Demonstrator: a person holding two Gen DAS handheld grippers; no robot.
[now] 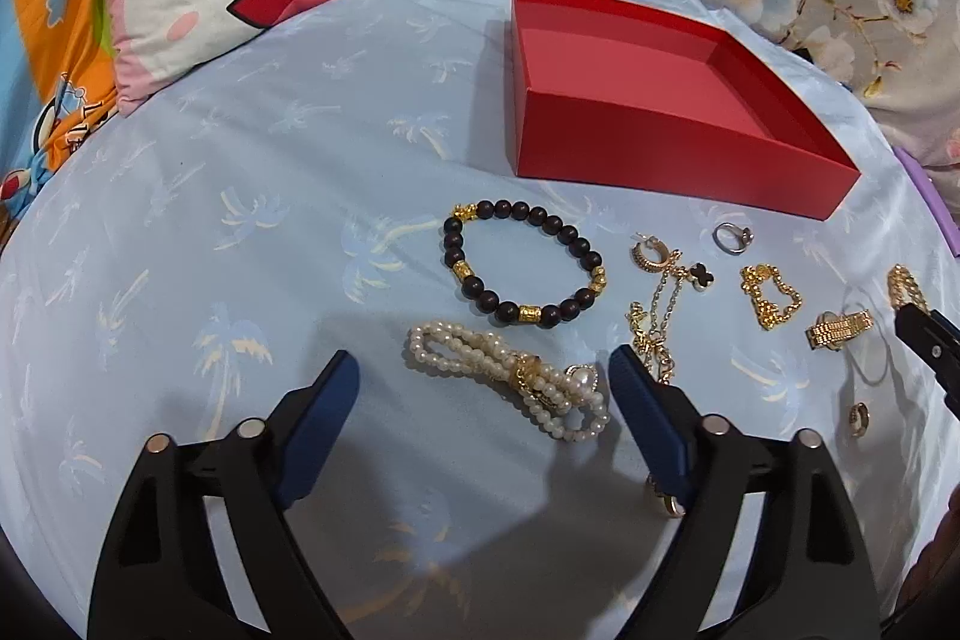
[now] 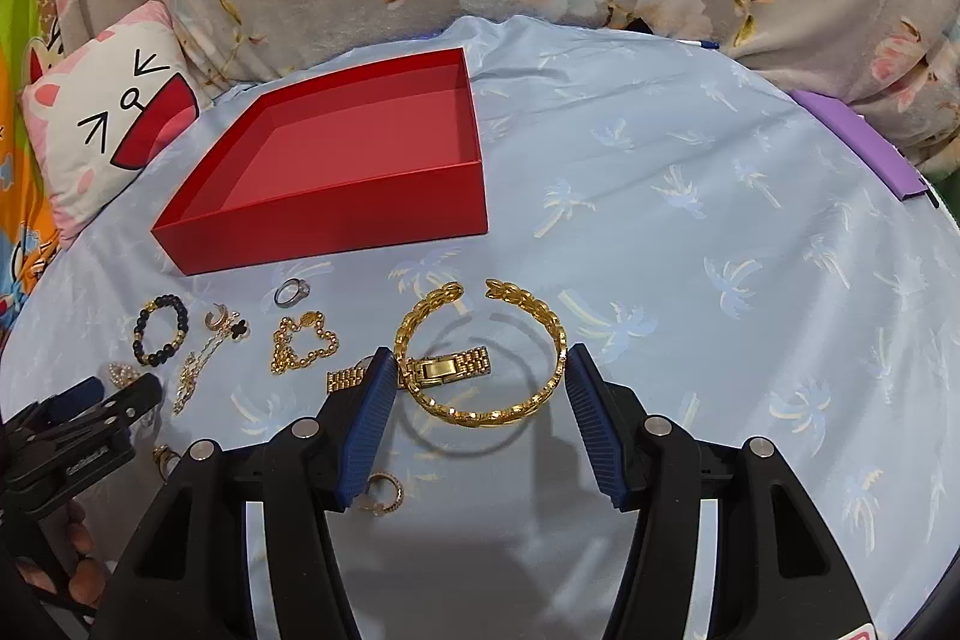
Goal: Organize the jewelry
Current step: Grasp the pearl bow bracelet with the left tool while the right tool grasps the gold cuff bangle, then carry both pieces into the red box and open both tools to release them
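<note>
1. One red box [image 1: 660,100] is seen at 12 o'clock.
2. Two beaded bracelets are counted: one dark [image 1: 522,271], one pearl [image 1: 510,379].
3. One gold bangle [image 2: 480,352] is counted at centre.
4. One silver ring [image 1: 731,238] is counted.
5. One gold watch band [image 2: 414,373] is counted.

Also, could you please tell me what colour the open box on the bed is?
The box is red, inside and out; the right wrist view shows it best.
</note>
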